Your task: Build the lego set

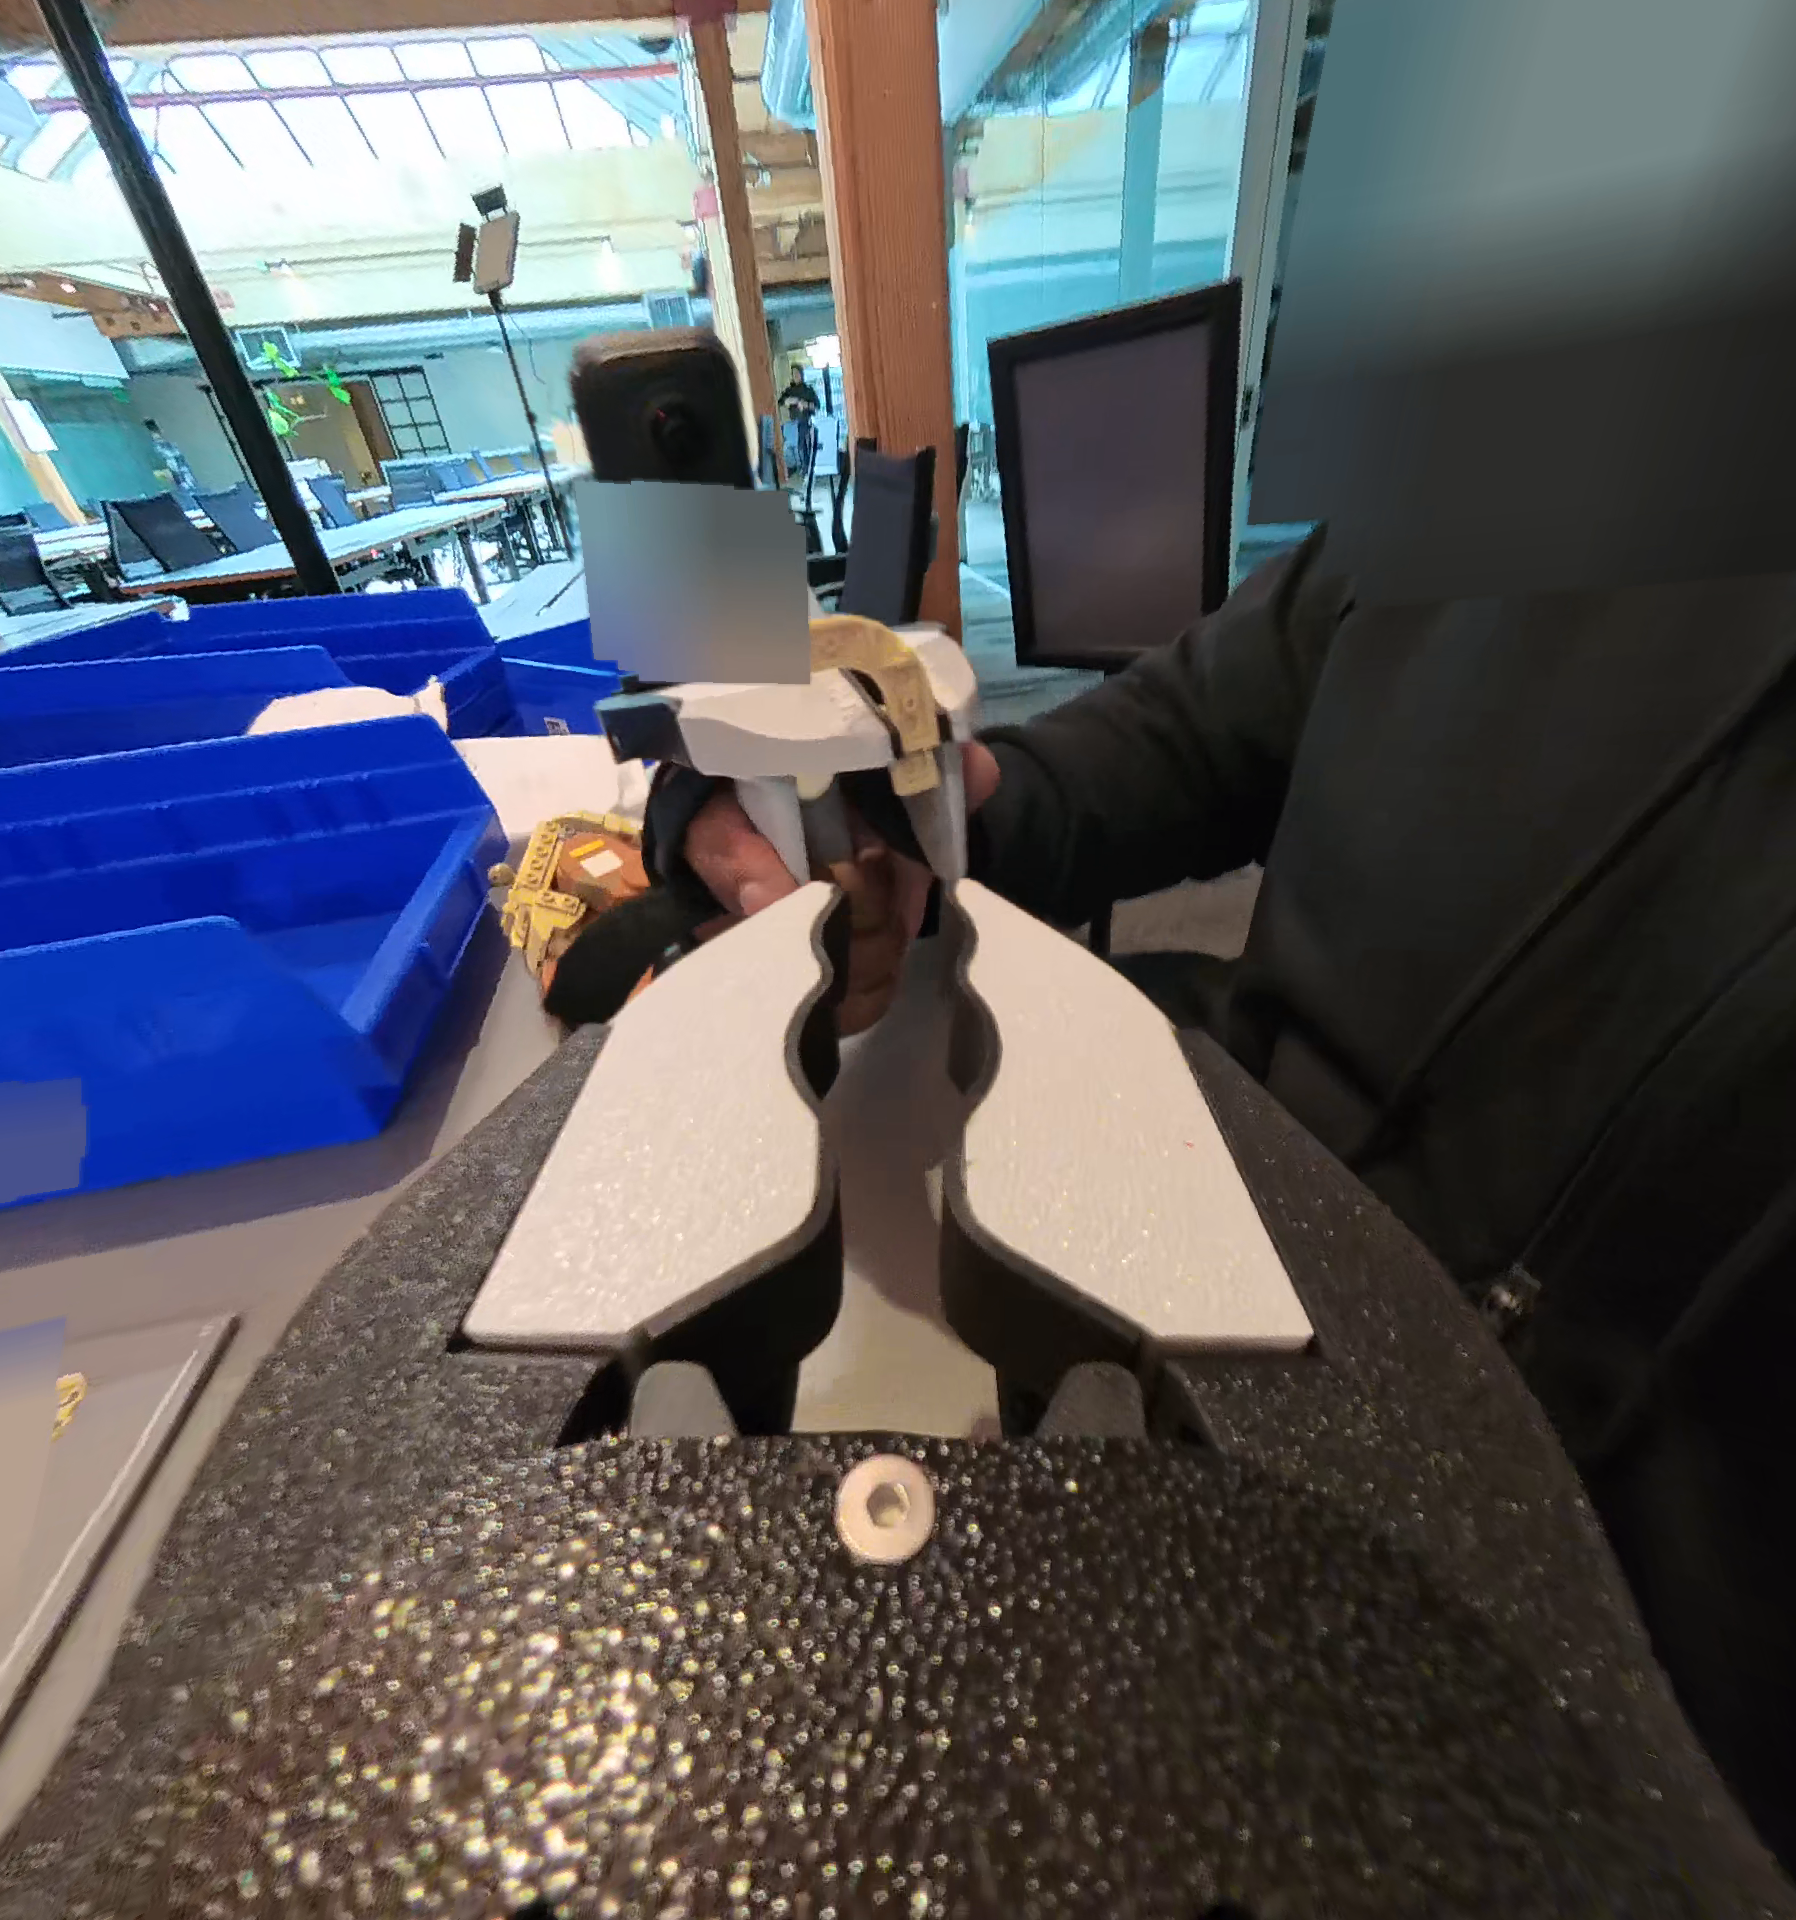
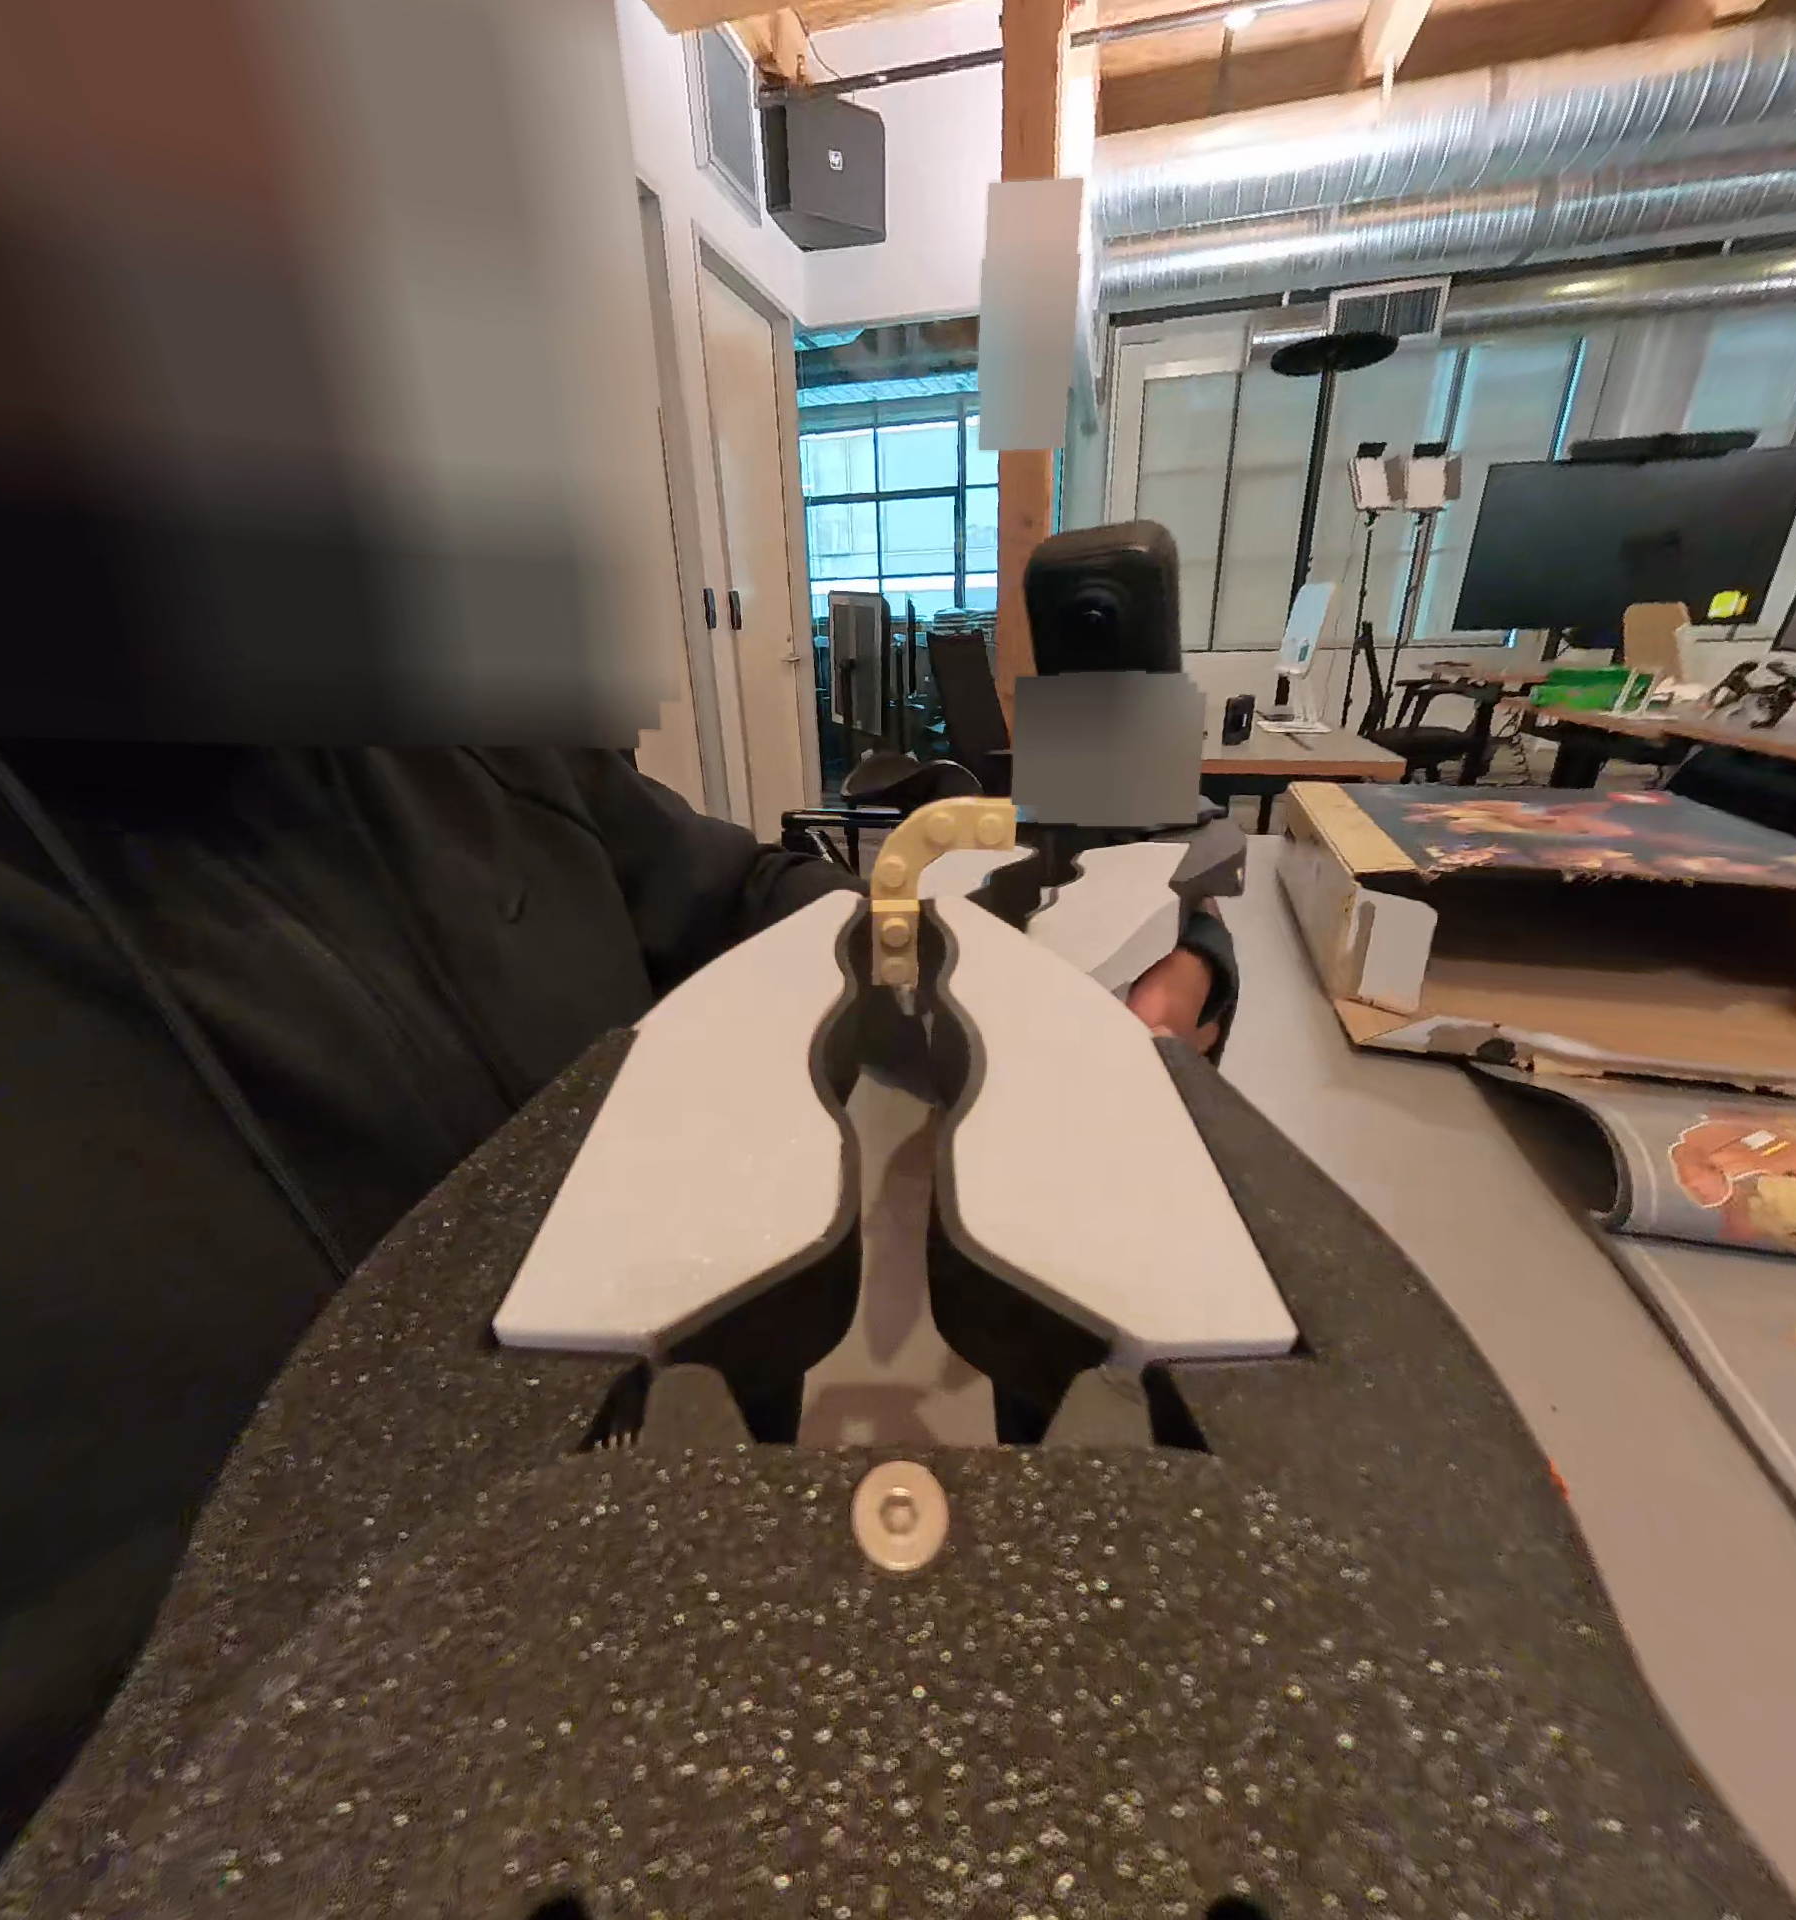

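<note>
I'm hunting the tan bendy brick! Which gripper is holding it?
The right gripper: the tan curved brick piece sticks up from its fingertips. The left gripper is open and bare.

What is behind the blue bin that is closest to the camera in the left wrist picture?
Behind the nearest blue bin stand more blue bins, with a white object partly showing between them. The walls cover what lies inside those bins.

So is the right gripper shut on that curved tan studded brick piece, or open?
Shut on it: the right gripper's grey fingertips press both sides of the curved tan brick piece's straight end; its arc sticks out beyond them.
</note>
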### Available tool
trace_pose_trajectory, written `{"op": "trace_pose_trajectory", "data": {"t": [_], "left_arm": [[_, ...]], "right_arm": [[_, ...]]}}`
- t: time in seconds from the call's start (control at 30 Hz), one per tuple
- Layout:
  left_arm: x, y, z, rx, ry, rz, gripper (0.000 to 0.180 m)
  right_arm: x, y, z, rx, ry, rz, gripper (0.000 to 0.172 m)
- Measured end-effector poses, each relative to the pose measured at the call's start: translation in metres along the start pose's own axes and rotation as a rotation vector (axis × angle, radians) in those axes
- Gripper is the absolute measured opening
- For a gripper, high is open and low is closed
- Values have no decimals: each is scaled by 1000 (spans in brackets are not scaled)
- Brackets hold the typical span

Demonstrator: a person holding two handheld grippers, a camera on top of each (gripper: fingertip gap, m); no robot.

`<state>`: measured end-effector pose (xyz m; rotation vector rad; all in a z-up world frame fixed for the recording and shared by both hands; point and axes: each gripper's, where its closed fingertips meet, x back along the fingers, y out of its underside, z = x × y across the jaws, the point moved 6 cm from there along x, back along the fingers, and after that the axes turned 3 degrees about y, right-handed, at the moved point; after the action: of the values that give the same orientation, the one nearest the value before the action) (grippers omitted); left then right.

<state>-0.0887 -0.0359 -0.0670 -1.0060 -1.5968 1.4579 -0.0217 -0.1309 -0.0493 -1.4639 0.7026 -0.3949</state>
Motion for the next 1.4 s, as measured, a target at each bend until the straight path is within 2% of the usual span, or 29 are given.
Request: {"op": "trace_pose_trajectory", "data": {"t": [0.1,0.23,0.37,0.5,0.7,1.07,1.4], "left_arm": [[0,-4,-3,127,46,101,15],[-2,-4,1,331,213,233,15],[-6,-3,3,470,321,338,15],[-10,-8,7,578,432,459,15],[-22,-11,16,692,551,547,16],[-29,-12,24,815,598,678,15],[-30,-4,29,803,541,791,9]], "right_arm": [[-4,1,-5,63,-8,-8,7],[-11,1,-12,184,15,-11,8],[-17,-3,-20,303,36,11,8],[-20,-6,-27,387,39,43,8],[-22,-12,-32,510,92,67,8],[-25,-13,-37,627,129,30,8],[-25,-13,-39,624,108,-73,8]]}}
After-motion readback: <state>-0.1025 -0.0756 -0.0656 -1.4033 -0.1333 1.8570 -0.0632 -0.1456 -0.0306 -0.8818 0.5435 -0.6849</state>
